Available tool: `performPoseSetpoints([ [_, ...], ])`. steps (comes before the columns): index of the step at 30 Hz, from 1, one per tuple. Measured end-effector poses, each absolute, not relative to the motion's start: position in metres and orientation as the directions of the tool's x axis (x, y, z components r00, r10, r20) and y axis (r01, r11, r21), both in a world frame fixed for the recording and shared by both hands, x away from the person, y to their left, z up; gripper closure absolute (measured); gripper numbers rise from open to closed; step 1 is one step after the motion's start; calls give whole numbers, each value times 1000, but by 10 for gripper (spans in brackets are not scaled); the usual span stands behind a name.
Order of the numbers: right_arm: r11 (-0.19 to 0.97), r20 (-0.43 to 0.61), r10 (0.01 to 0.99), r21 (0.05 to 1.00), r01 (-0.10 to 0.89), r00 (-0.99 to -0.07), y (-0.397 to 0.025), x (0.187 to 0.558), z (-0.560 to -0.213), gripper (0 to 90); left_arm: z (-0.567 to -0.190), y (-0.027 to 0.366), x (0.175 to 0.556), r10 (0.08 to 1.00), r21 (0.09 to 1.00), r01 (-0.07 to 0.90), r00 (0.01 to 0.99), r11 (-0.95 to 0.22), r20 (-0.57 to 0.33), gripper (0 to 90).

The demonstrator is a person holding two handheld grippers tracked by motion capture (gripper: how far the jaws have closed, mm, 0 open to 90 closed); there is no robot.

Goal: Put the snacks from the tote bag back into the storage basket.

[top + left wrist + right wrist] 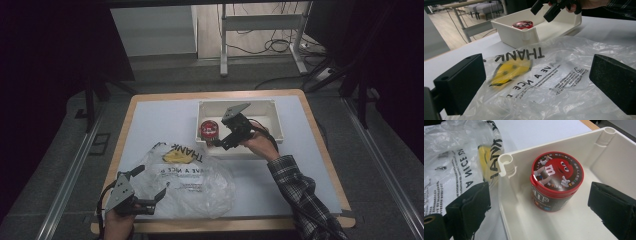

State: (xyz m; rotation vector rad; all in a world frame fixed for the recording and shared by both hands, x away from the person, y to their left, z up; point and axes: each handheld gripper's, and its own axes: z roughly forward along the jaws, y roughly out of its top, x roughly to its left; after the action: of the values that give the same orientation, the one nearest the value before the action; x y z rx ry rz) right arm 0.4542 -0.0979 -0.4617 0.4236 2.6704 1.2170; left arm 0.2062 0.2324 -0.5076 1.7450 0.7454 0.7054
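Right gripper view: with right gripper (536,202) wide open and empty, straddle candy tub (556,181) in white bin (506,202), close below lid, clear of wall.

Both grippers gape wide with nothing between the jaws: left gripper (149,186) low and level, right gripper (218,142) tilted downward.

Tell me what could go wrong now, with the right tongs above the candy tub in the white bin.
1. The right tongs stand open around the candy tub, which sits close to the white bin corner; one jaw may hit the wall before closing.
2. The tub's round side may slip from the jaws.
3. The plastic bag lies limp and flat; the open left tongs may struggle to open it.
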Motion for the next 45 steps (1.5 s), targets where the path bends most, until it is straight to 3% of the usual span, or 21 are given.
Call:
performPoseSetpoints([
  [45, 544, -10, 389, 809, 221, -921, -123, 422, -464, 46, -506, 234, 204, 773, 963, 134, 626, -233, 100, 5],
])
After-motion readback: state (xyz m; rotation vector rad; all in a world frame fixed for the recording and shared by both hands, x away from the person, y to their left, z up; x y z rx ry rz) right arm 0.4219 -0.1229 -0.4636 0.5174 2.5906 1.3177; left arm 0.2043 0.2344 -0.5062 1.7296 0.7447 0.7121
